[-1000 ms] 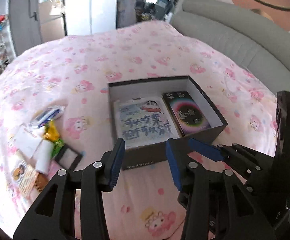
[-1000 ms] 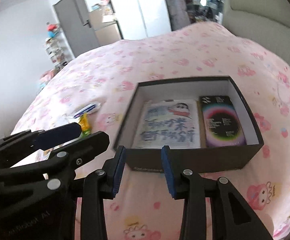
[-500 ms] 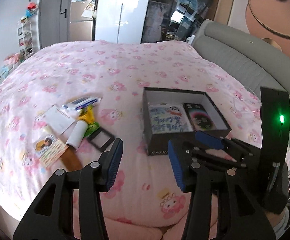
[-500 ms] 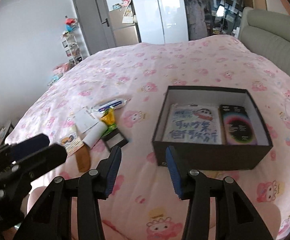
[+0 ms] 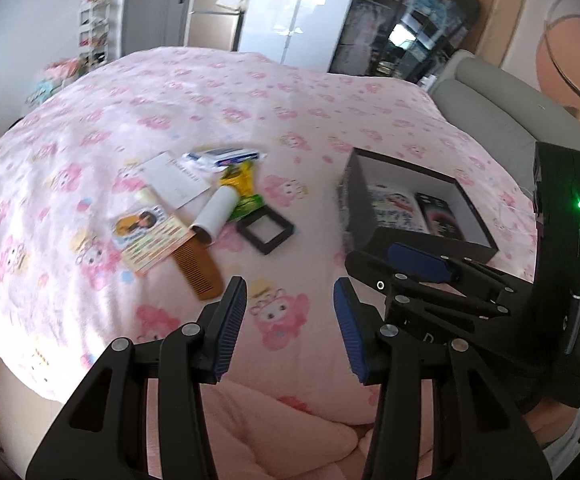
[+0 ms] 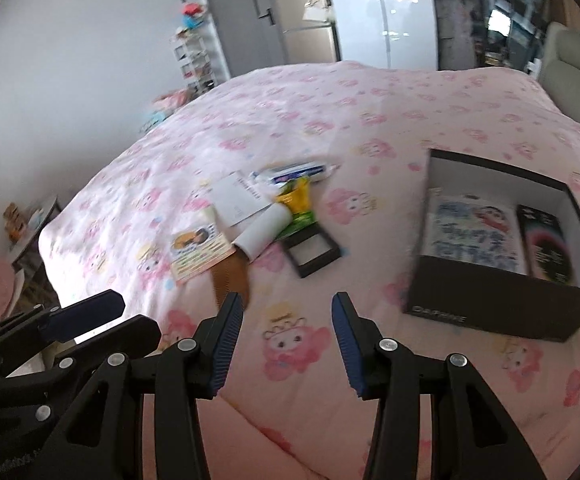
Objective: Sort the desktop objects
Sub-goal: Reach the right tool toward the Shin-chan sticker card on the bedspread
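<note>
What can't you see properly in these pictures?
- Comb: both views, its top end is hidden under the white tube and the card.
- Box: left view, its front is hidden behind the right gripper.
- Box logo: right view, too blurred to read.
- Paper: both views, print too small to read.
- Shelf items by the door: both views, too small and blurred.
</note>
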The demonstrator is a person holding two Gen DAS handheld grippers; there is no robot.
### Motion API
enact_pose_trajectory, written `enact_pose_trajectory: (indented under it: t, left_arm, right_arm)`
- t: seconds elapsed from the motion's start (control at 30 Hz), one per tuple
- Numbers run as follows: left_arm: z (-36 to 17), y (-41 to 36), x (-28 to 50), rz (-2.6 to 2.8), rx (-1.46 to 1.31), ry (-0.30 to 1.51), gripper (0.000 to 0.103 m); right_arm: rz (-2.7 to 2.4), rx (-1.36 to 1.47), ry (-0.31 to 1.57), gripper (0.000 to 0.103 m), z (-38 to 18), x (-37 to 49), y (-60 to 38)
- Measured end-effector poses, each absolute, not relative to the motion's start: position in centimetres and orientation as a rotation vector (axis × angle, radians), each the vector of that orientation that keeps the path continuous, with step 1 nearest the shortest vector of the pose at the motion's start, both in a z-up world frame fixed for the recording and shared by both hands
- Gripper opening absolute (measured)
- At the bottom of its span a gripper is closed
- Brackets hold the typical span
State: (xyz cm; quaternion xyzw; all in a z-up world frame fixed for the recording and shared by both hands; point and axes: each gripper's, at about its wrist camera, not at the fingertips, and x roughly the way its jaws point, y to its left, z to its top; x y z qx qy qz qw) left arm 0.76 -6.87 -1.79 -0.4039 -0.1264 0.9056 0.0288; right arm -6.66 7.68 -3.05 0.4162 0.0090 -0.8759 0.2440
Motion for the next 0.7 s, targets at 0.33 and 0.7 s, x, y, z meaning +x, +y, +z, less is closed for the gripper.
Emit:
enact_pose_trajectory:
  t: [0.33,0.7]
  left_arm:
    - [-5.1,-13.6,0.0,2.83,-1.3,-0.64,0.043]
    - [-10.6,-22.3,-3.8,2.788,-1.453,-0.924,0.042]
  right_arm:
    - [-2.217,1.191,0.041,0.039,-6.1,-9.2,1.0]
    - [-2.153,1.27,0.171,0.037,-10.7,-13.6,-5.4]
